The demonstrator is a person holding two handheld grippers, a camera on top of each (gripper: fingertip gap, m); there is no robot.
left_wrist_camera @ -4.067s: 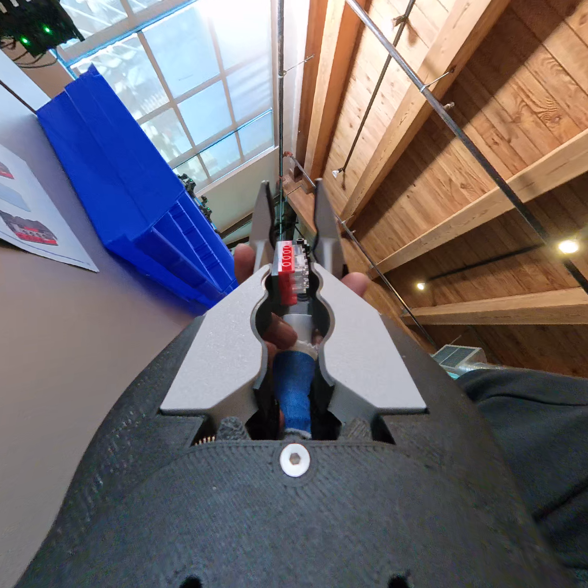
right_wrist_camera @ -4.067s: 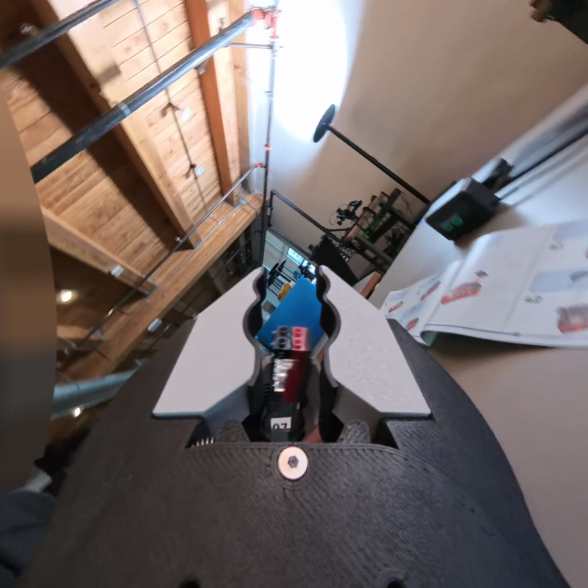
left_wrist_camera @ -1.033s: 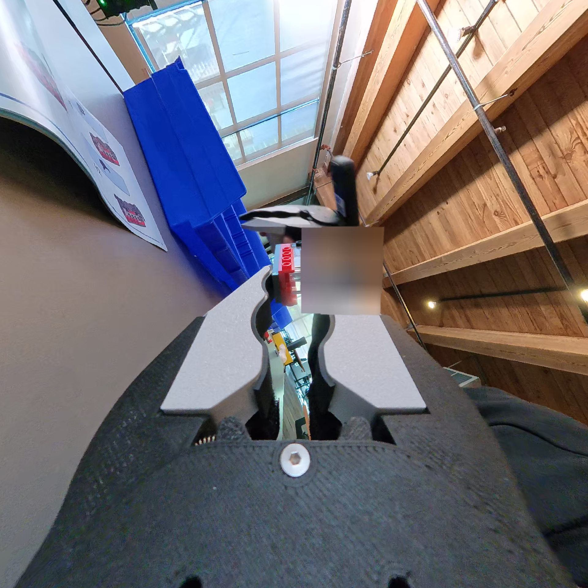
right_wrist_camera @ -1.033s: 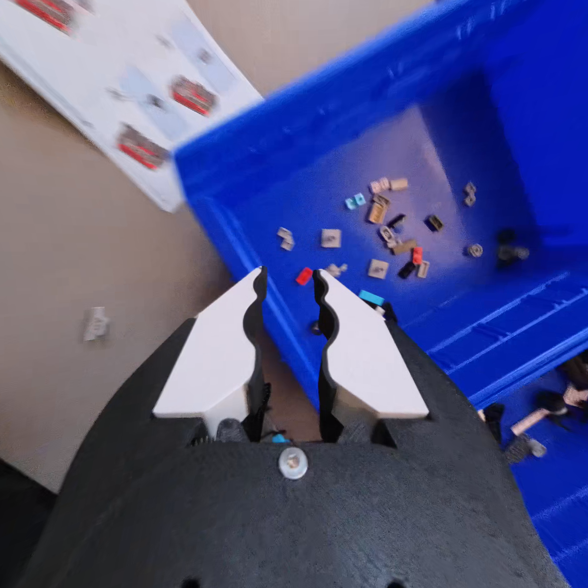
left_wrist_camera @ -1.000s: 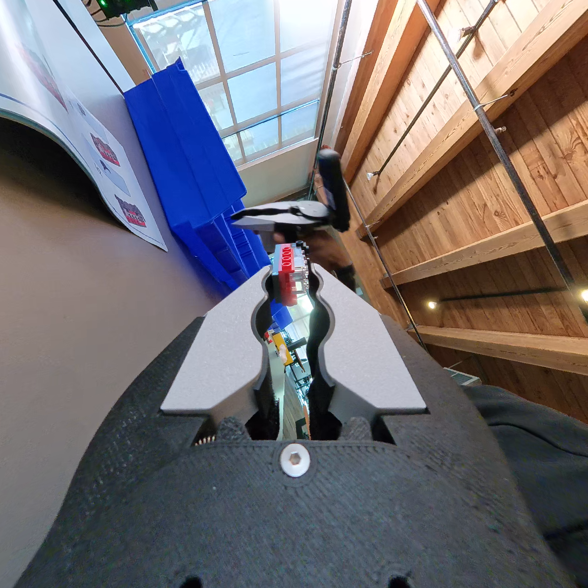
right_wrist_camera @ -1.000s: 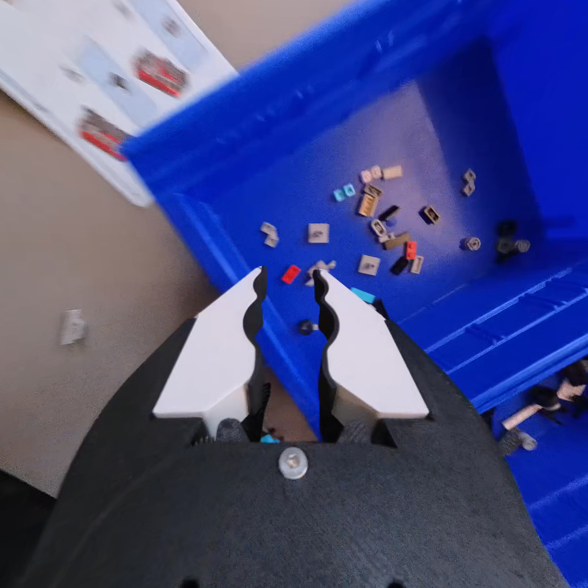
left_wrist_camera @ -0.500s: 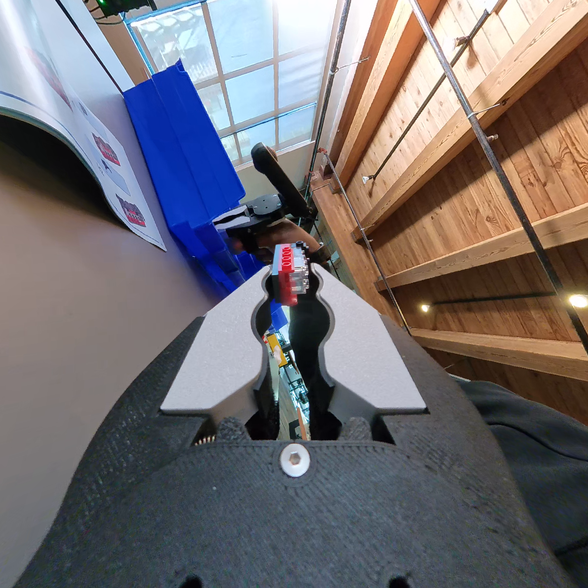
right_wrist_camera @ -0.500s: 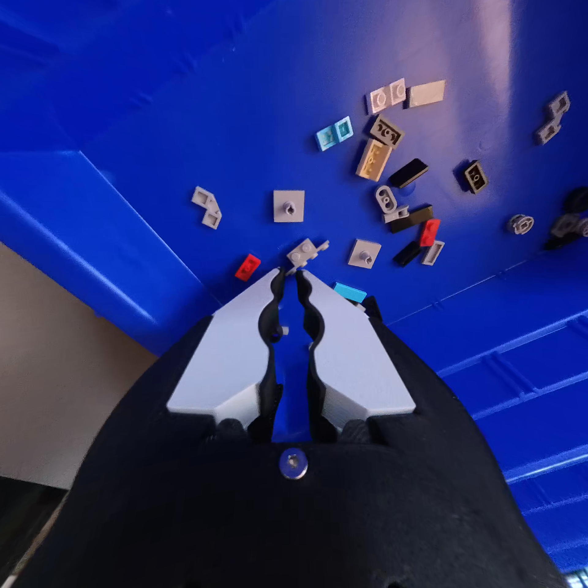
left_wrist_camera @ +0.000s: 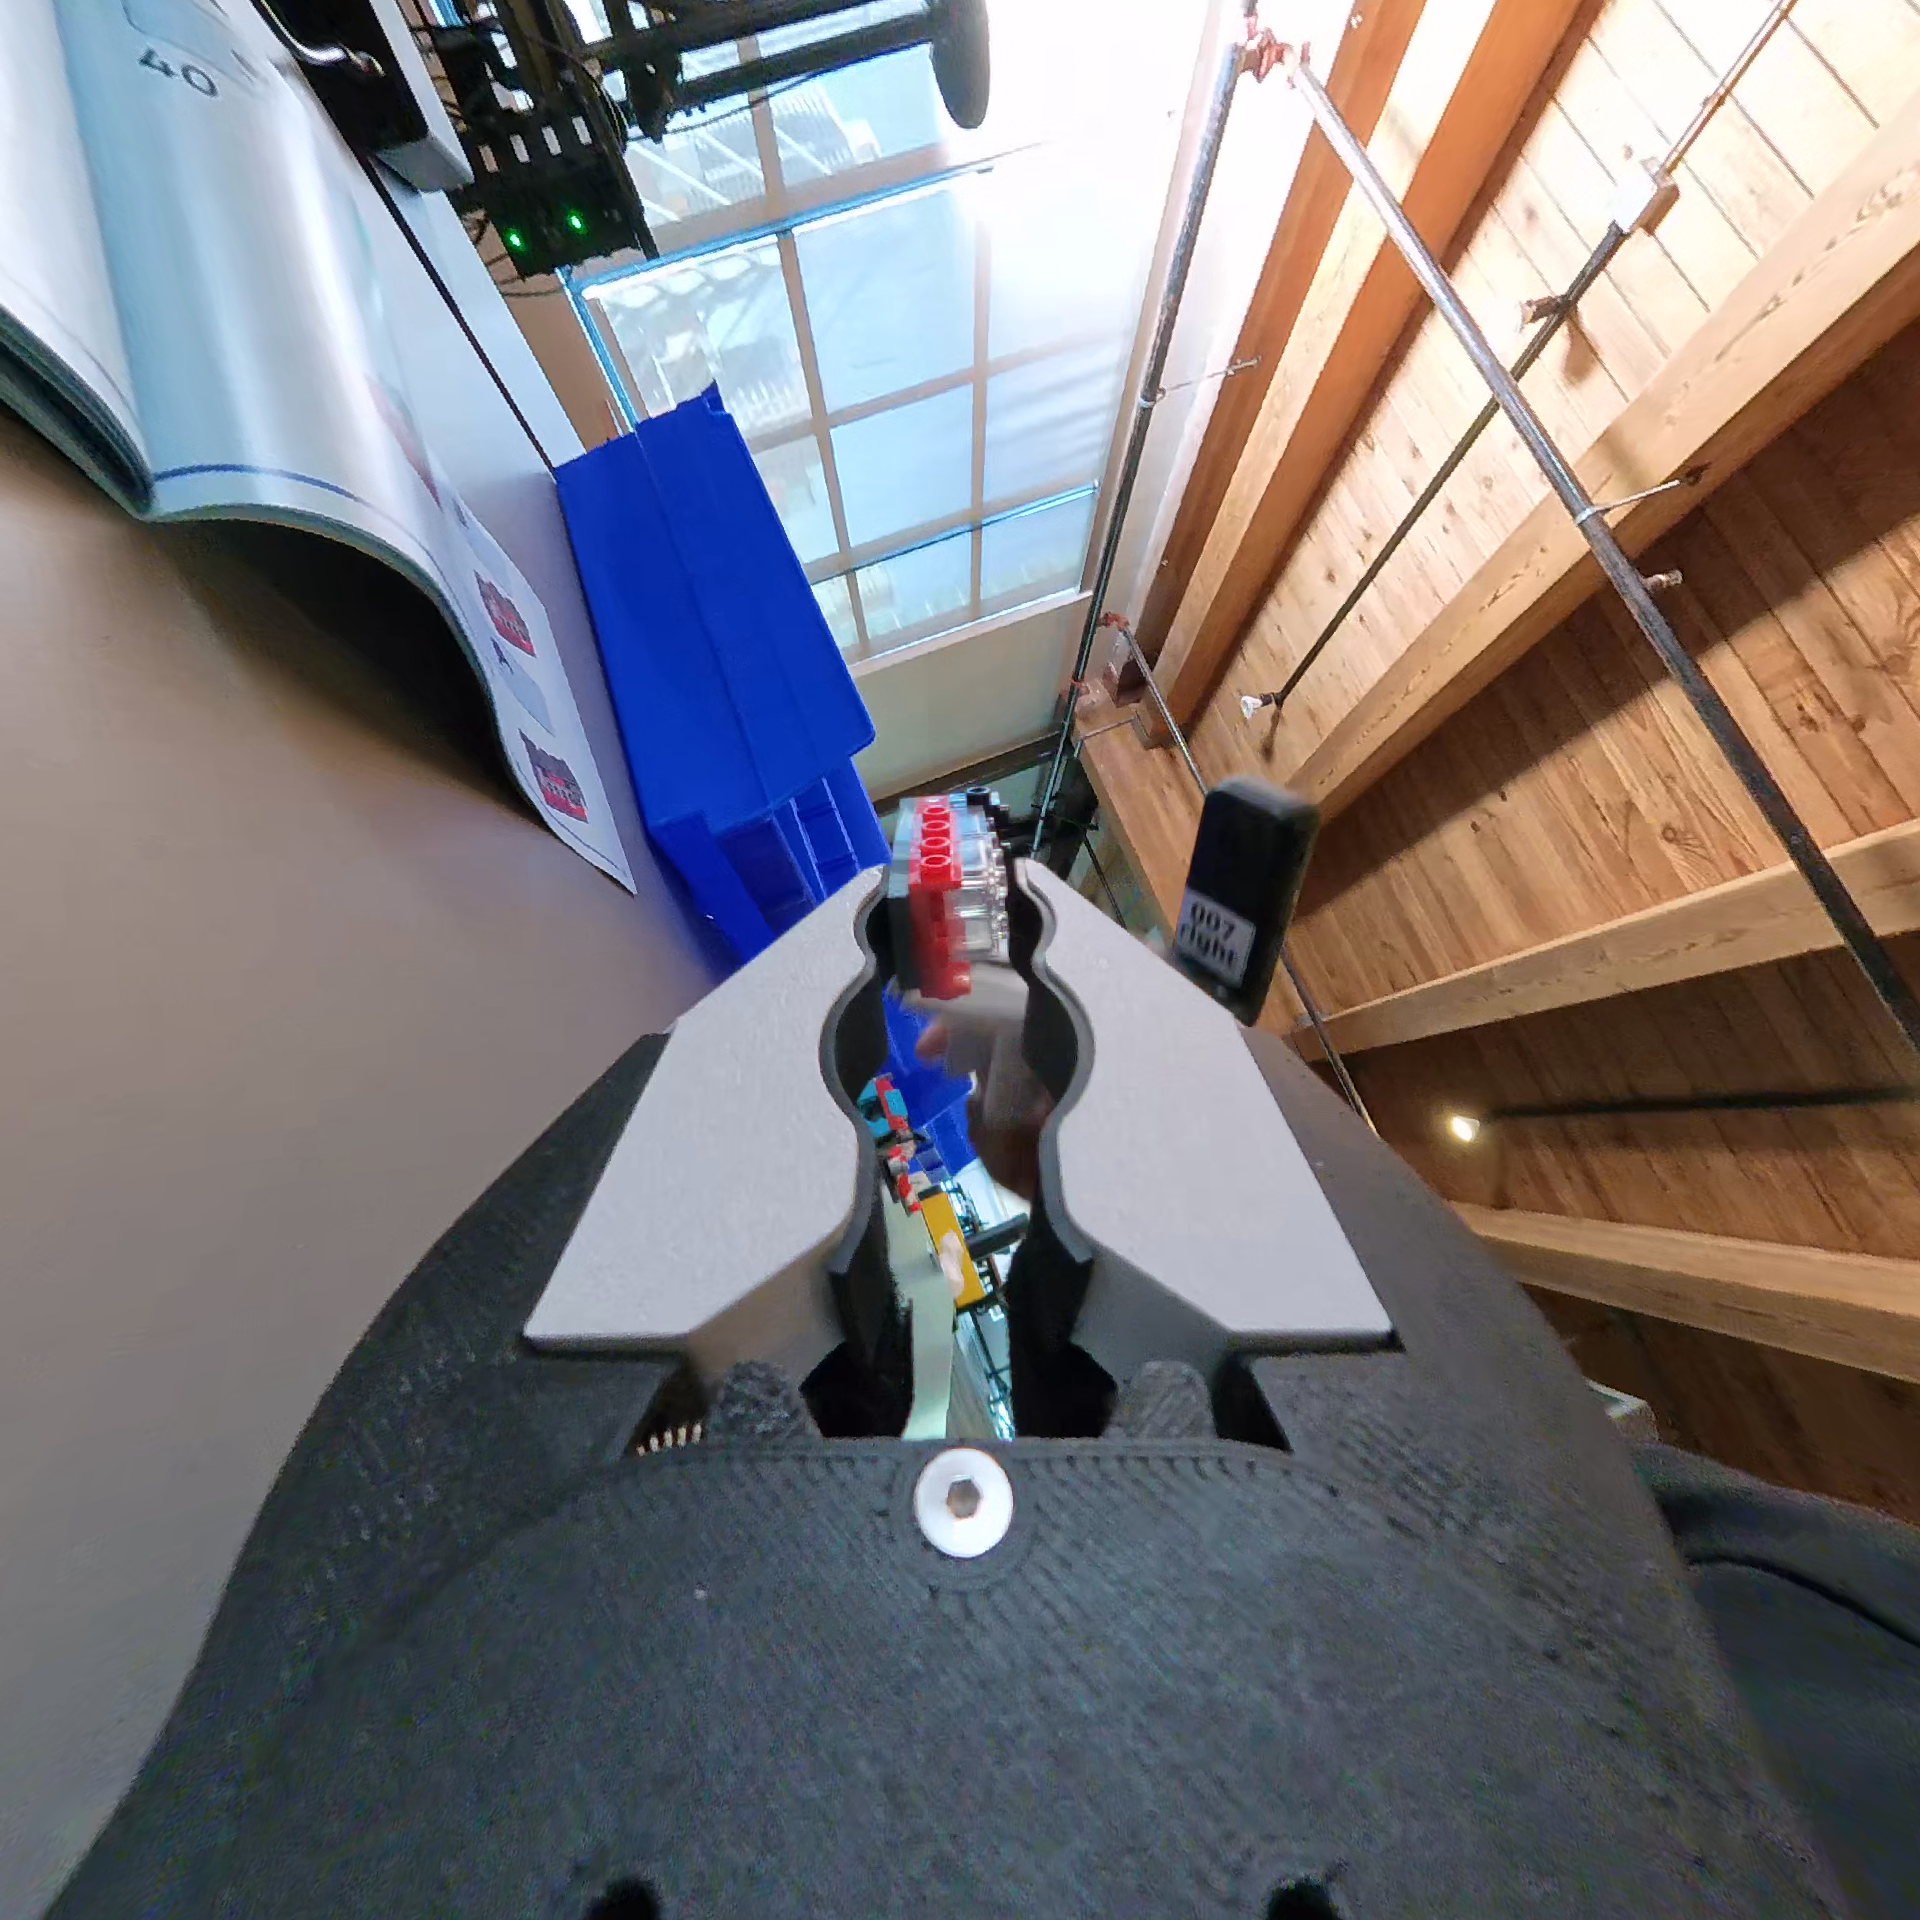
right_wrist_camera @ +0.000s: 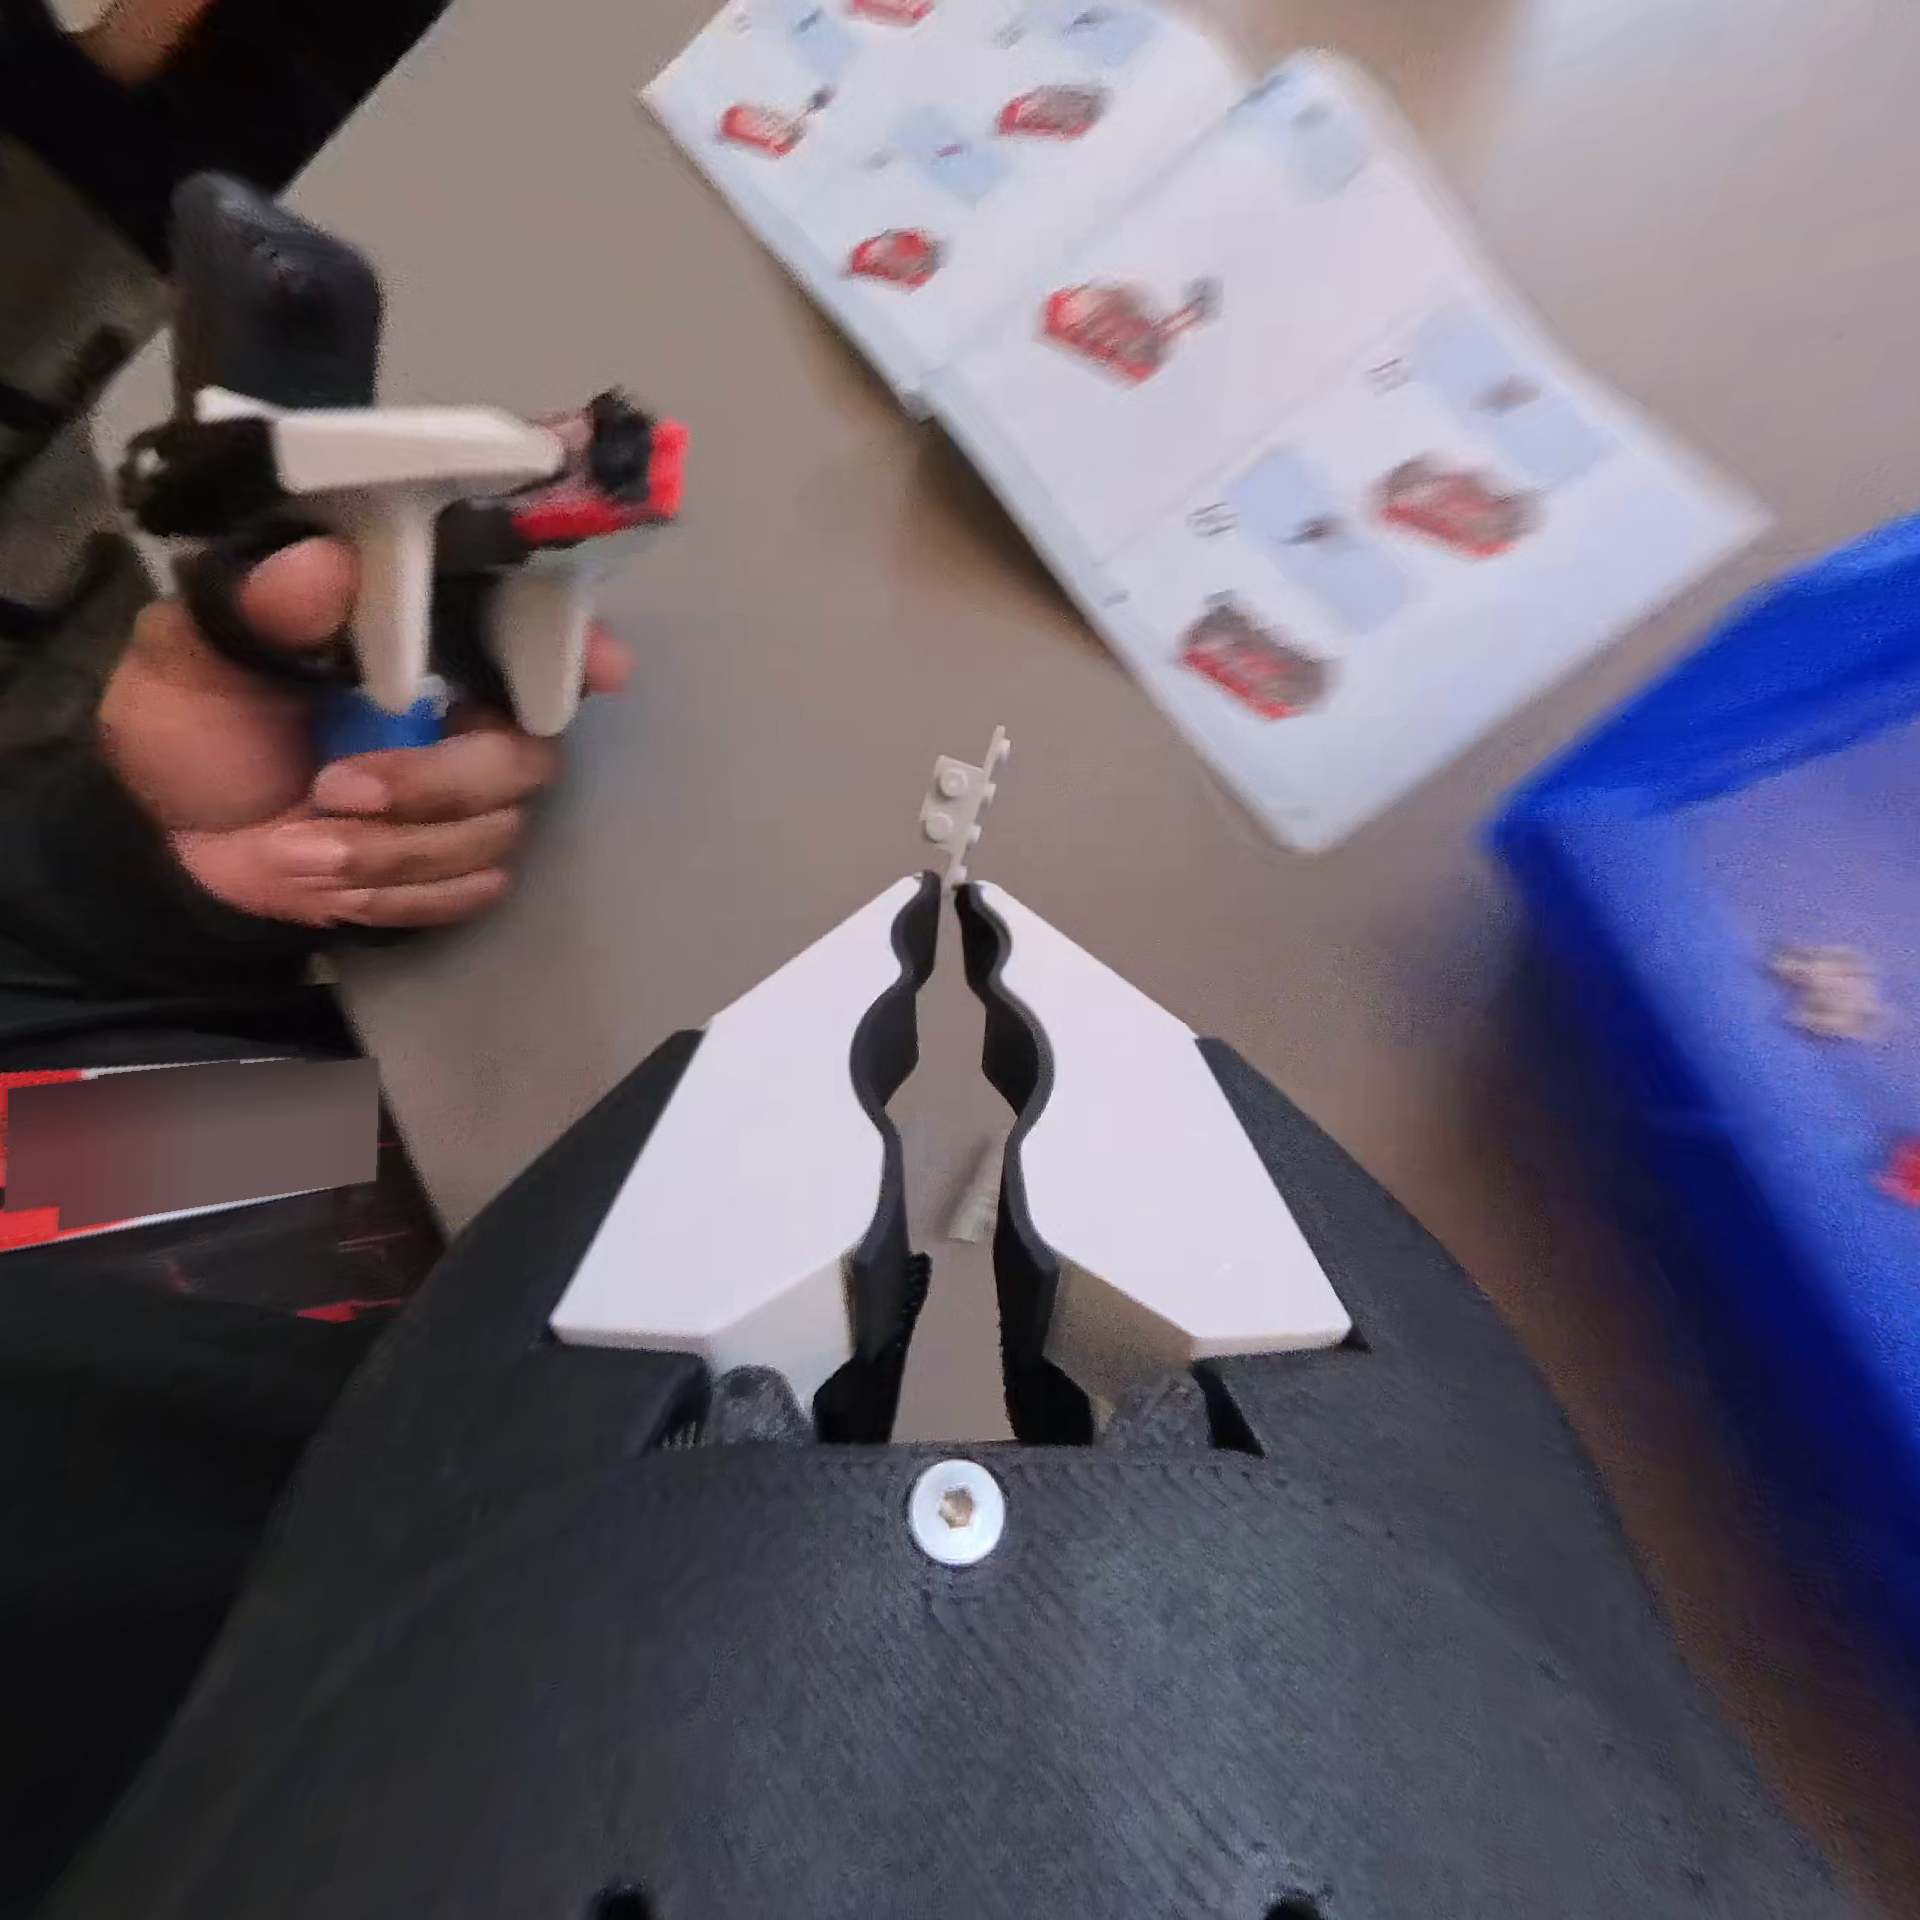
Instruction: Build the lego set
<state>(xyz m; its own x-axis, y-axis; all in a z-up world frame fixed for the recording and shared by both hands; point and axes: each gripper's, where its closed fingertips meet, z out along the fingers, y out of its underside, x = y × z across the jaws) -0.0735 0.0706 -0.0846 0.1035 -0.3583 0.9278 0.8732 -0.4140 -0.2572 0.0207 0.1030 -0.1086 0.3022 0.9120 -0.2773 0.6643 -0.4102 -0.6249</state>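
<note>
1. Grey plate piece (right_wrist_camera: 964, 800) pinched by one thin edge at the very tips of the right gripper (right_wrist_camera: 948, 885), fingers nearly closed on it; held so far out, most likely, to leave its studs and underside free for pressing on.
2. Red-and-clear lego assembly (left_wrist_camera: 945, 896) clamped between the tips of the left gripper (left_wrist_camera: 948, 883), fingers closed down to the model's width; raised off the tan table (right_wrist_camera: 790, 665), apparently to offer a face to the incoming piece.
3. Seen from the right wrist view: left gripper (right_wrist_camera: 582, 488) well apart to the left, gripped by a hand (right_wrist_camera: 332, 748), model pointing toward the middle.
4. Open instruction booklet (right_wrist_camera: 1247, 343) lying flat beyond both, within sight for checking the step.
5. Blue bin (right_wrist_camera: 1714, 935) of loose parts just to the right, kept near for picking.
6. Likely risk: so slight a hold on the plate, prone to twisting on contact.
</note>
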